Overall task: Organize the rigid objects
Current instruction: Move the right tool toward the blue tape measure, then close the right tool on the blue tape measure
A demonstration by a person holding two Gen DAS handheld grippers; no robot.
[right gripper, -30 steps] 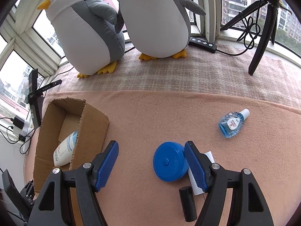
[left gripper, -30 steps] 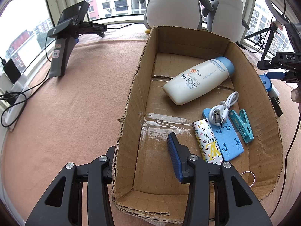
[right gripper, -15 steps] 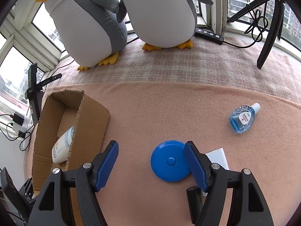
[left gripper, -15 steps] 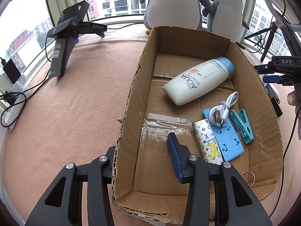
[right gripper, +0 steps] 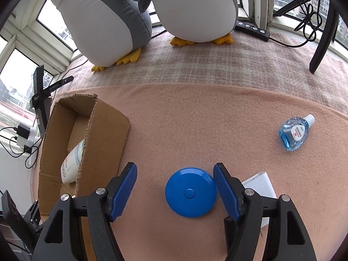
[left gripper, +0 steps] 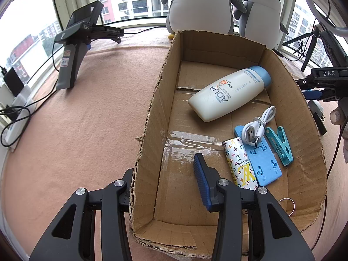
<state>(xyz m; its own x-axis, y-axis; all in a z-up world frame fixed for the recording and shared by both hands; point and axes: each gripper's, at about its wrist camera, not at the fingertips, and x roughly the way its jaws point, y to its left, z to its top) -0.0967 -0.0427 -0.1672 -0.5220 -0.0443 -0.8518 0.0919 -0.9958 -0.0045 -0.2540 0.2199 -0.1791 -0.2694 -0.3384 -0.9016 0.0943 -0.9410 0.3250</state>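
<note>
An open cardboard box (left gripper: 148,117) holds a white AQUA bottle (left gripper: 228,95), a white USB cable (left gripper: 256,126), a blue phone stand (left gripper: 261,158), a teal clip (left gripper: 279,145) and a patterned pack (left gripper: 239,165). My left gripper (left gripper: 164,169) is open and straddles the box's left wall, one finger outside and one inside. On the pink cloth right of the box (right gripper: 104,134), my right gripper (right gripper: 175,180) is open around a blue round disc (right gripper: 190,192), which lies close to the right finger. A small blue-liquid bottle (right gripper: 293,133) lies farther right.
A white flat box (right gripper: 261,187) and a black cylinder (right gripper: 229,224) lie behind the right finger. Two plush penguins (right gripper: 195,10) stand at the back by the window. A black stand (left gripper: 74,50) and tripod legs (right gripper: 322,37) flank the cloth. Cables and chargers (right gripper: 24,137) sit at the left edge.
My right gripper has come down and forward over the blue disc, which now sits larger between the fingers. The left gripper and box contents have not moved.
</note>
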